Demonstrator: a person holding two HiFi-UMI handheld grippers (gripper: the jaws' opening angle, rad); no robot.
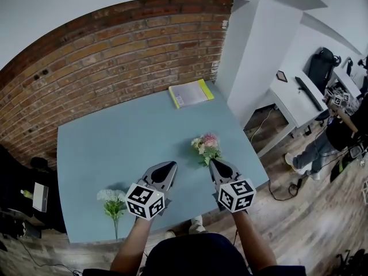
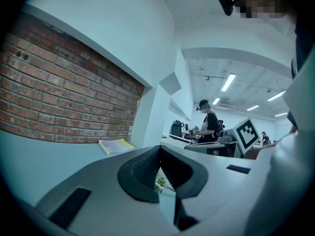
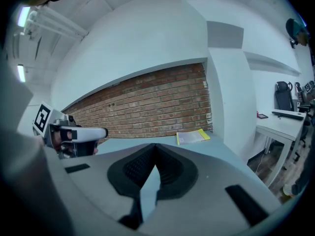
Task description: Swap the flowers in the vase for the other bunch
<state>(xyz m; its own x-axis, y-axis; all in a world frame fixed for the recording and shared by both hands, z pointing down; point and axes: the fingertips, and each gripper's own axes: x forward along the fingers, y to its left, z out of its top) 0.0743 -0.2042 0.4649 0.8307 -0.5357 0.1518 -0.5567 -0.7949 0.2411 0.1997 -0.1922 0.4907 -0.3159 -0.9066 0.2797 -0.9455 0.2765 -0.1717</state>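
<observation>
- Head view: the left gripper (image 1: pixel 170 167) and right gripper (image 1: pixel 214 163) are hovering side by side over the near part of the blue-grey worktop (image 1: pixel 115 148). Both are pointing away from the person toward the brick wall (image 1: pixel 115 56).
- The pink bunch (image 1: pixel 206 145) is sitting on the worktop just ahead of the right gripper's tip. Whether they are touching cannot be told.
- The white bunch (image 1: pixel 112 200) is sitting near the front left edge, left of the left gripper and apart from it, with its stem running toward that edge. Whether either bunch is standing in a vase cannot be made out.
- A yellow-edged notebook (image 1: pixel 191 92) is lying at the far edge of the worktop, close to the wall.
- Left gripper view: the jaws are pressing together with nothing clamped. A scrap of green and pale bloom is showing through the notch below the tips, but which bunch it belongs to is unclear. A person (image 2: pixel 209 124) is standing in the background.
- Right gripper view: the jaws are meeting tip to tip and are empty. The left gripper is showing at the left edge, and the notebook is lying ahead beneath the brick wall.
</observation>
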